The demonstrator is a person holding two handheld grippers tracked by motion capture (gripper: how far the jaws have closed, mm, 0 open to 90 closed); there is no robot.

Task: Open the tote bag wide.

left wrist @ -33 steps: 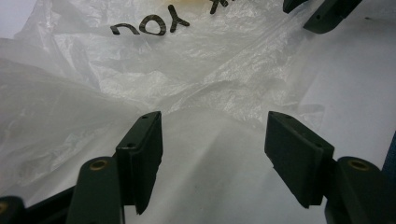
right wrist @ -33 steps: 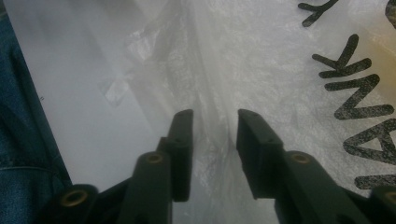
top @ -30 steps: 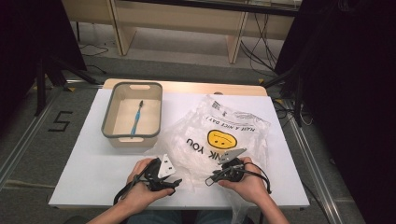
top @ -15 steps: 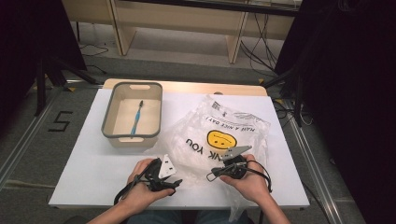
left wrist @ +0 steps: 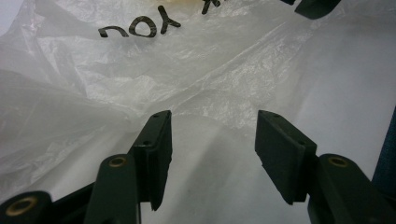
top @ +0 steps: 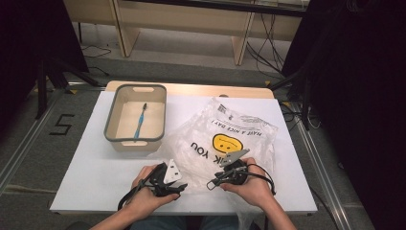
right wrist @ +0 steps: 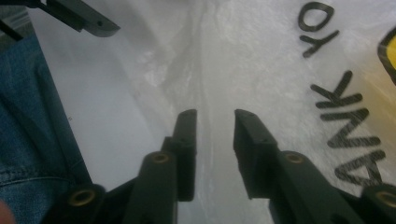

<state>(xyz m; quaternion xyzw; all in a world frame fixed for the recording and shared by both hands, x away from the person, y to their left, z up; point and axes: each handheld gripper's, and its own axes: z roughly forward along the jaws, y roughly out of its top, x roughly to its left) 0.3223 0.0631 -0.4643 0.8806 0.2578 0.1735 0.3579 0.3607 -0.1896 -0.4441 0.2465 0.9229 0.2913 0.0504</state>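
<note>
Right now your clear plastic bag (top: 225, 139) lies crumpled on the white table (top: 86, 167), just right of the grey bin (top: 136, 116) holding a blue toothbrush (top: 140, 120). At the bag's near edge, your left gripper (top: 178, 188) has just been closing, jaws apart over the film, gripping nothing. Your right gripper (top: 212, 182) has just been opening, film between its narrower jaws, unpinched.

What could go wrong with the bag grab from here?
1. The right gripper has just been opening, with no film pinched between its jaws; the plastic bag may slip free.
2. The left gripper has just been closing over loose folds and might pinch both layers, keeping the mouth shut.
</note>
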